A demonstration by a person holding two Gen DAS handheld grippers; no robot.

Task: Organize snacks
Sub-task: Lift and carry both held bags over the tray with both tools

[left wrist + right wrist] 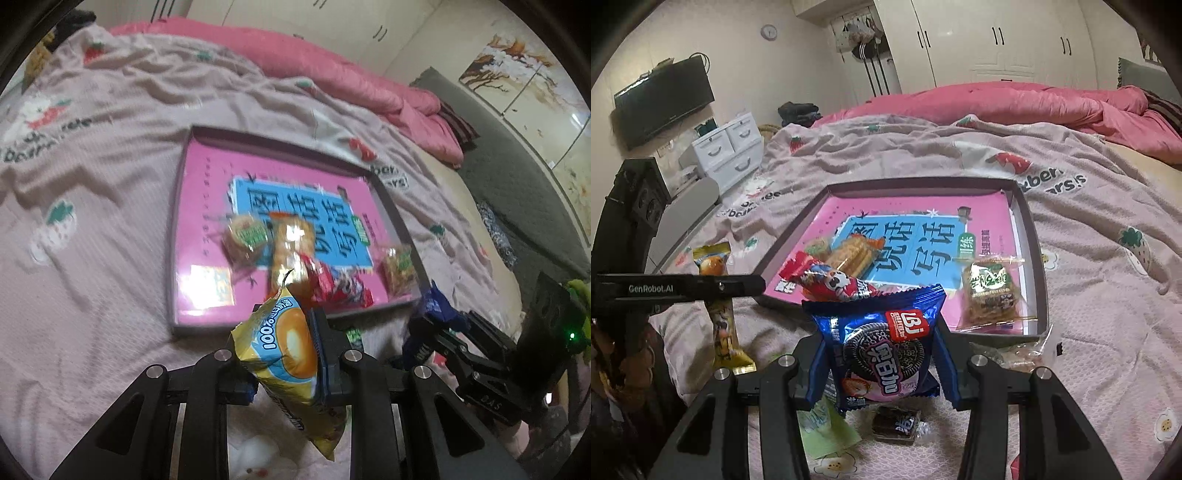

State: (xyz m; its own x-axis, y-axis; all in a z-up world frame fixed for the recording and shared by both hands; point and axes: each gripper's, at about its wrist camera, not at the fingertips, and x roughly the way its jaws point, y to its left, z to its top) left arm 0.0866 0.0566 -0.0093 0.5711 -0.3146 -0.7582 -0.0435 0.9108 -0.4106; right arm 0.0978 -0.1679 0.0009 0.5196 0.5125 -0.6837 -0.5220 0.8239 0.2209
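Note:
My left gripper (282, 365) is shut on a yellow cake packet (284, 343), held on edge above the bed just in front of the tray. My right gripper (881, 358) is shut on a blue cookie packet (882, 343), also lifted near the tray's front edge. The shallow tray (1039, 258) lies on the blanket with a pink book inside. On the book lie a red packet (827, 280), an orange biscuit pack (855, 253), a round green-labelled pack (245, 234) and a square green-labelled pack (991, 291). In the right wrist view the left gripper (716, 284) hangs at the left with its yellow packet (722, 325).
On the strawberry-print blanket (92, 166) under my right gripper lie a dark small wrapper (895, 424), a pale green packet (827, 432) and a clear wrapper (1015, 354). A pink duvet (1015, 103) is bunched at the far side. White drawers (727, 151) stand left of the bed.

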